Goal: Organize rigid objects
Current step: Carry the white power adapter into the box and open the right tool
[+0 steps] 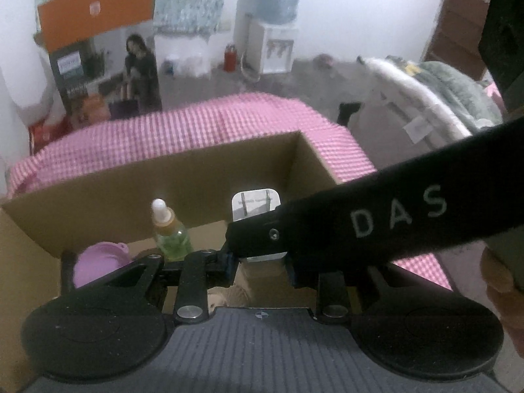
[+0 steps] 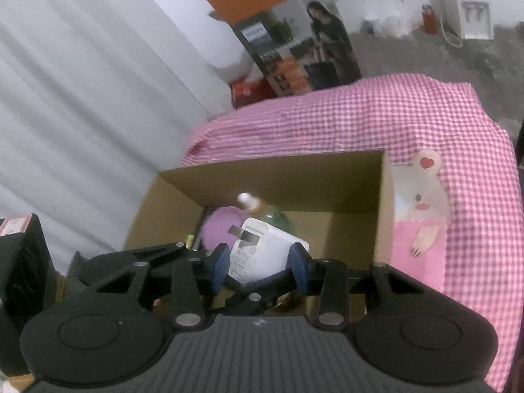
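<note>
A white plug adapter (image 2: 262,249) sits between the blue pads of my right gripper (image 2: 258,258), held over the open cardboard box (image 2: 278,177). In the left wrist view the same adapter (image 1: 255,206) shows behind the right gripper's black body (image 1: 360,226), which crosses in front of my left gripper (image 1: 262,268). The left jaws stand a little apart; I cannot tell whether they touch the adapter. Inside the box lie a small green bottle with a white cap (image 1: 170,232) and a lilac round lid (image 1: 98,262).
The box rests on a pink checked cloth (image 2: 425,124). A pink and white cartoon pouch (image 2: 422,209) lies right of the box. A white curtain (image 2: 82,98) hangs at the left. A water dispenser (image 1: 271,42) and a printed carton (image 1: 108,65) stand behind.
</note>
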### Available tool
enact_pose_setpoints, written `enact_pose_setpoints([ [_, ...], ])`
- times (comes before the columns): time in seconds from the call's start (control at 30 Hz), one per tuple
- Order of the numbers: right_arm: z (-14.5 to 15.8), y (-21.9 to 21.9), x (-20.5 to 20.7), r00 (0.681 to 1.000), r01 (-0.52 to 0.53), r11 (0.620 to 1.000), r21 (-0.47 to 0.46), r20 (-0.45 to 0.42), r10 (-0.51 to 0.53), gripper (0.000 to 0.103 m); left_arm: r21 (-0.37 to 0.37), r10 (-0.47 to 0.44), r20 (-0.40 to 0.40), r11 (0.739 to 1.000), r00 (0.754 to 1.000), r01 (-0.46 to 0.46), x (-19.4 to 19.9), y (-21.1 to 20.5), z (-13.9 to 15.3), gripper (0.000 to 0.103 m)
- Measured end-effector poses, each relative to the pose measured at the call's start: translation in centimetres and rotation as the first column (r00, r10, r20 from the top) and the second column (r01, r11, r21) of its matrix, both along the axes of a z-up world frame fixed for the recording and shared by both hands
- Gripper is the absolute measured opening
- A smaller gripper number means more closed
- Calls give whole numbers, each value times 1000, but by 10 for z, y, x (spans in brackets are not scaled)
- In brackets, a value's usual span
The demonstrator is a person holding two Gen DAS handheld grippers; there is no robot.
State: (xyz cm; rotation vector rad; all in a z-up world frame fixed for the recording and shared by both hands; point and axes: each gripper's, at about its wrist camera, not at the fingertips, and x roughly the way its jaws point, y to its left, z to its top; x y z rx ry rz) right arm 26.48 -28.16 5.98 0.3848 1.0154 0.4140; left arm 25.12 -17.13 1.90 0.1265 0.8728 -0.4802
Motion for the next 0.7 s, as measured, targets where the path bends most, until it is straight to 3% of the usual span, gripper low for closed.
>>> enact_pose_setpoints([
  [0.17, -14, -2, 19, 999, -23, 999, -49, -37, 22, 43, 11, 18, -64, 1000, 998, -18, 20, -6, -13, 28],
  [0.47, -13, 4, 30, 998, -61, 990, -131, -15, 60, 41, 21, 26, -76, 999, 997, -24, 29, -11, -14, 29],
  [0.7, -10, 2, 30, 998, -55, 991, -121, -15, 53, 42, 16, 25, -71, 1000, 997, -24, 29, -12, -11, 35],
])
